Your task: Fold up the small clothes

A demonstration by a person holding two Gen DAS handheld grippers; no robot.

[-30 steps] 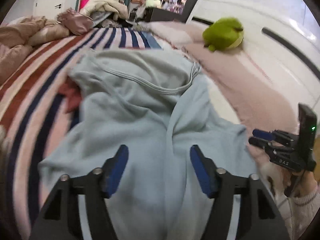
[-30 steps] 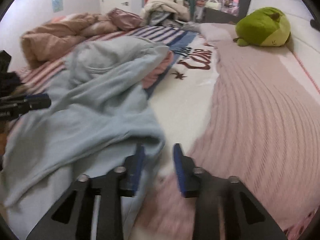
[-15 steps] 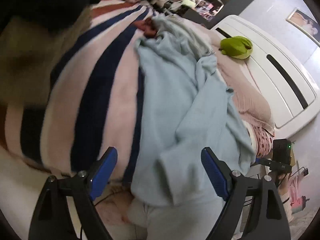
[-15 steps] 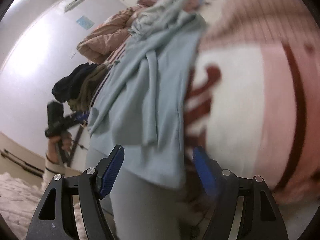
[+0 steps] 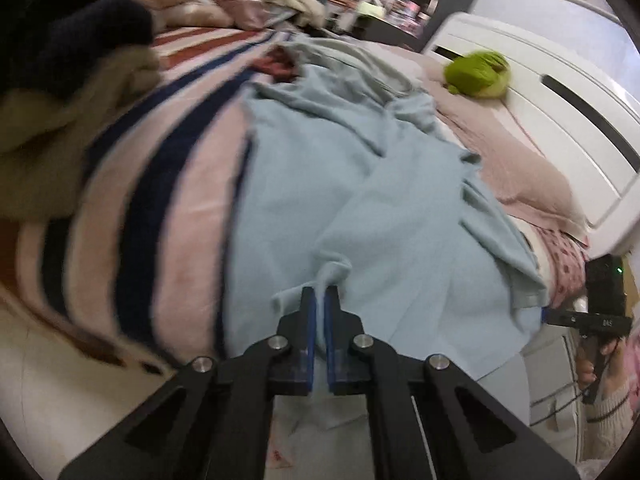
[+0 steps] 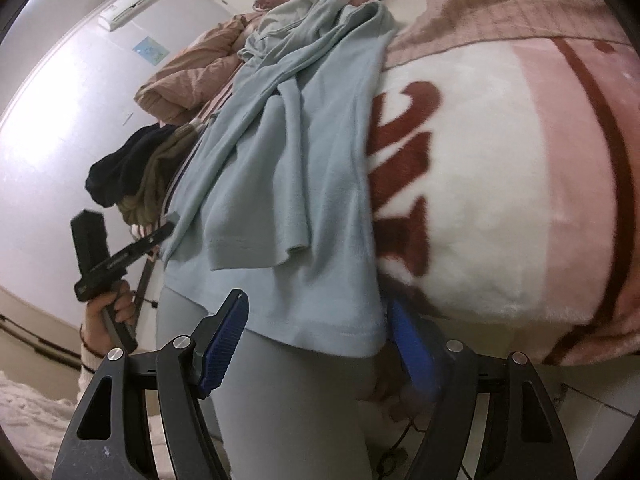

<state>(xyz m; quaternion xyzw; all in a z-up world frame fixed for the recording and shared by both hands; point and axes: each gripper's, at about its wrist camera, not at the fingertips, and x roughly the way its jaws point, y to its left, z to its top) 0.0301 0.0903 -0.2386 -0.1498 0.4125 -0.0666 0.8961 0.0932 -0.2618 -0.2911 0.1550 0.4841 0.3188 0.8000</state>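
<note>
A light blue sweatshirt (image 5: 360, 184) lies crumpled on the bed, its lower part hanging over the near edge. My left gripper (image 5: 320, 294) is shut on a fold of its hem at the left corner. In the right wrist view the sweatshirt (image 6: 288, 152) drapes over the bed edge, and my right gripper (image 6: 318, 320) is open, its blue pads either side of the hem's right corner. The left gripper also shows in the right wrist view (image 6: 160, 232), and the right gripper at the far right of the left wrist view (image 5: 548, 316).
A striped pink, navy and red blanket (image 5: 140, 168) covers the bed. A green plush toy (image 5: 478, 72) sits by the white headboard (image 5: 560, 92). Dark and tan clothes (image 5: 60, 60) are piled at the left. A pink knit blanket (image 6: 500, 4) lies on the right.
My left gripper has closed on the sweatshirt's hem; half a second ago it was wide open. My right gripper has stayed open and moved closer to the hem's right corner.
</note>
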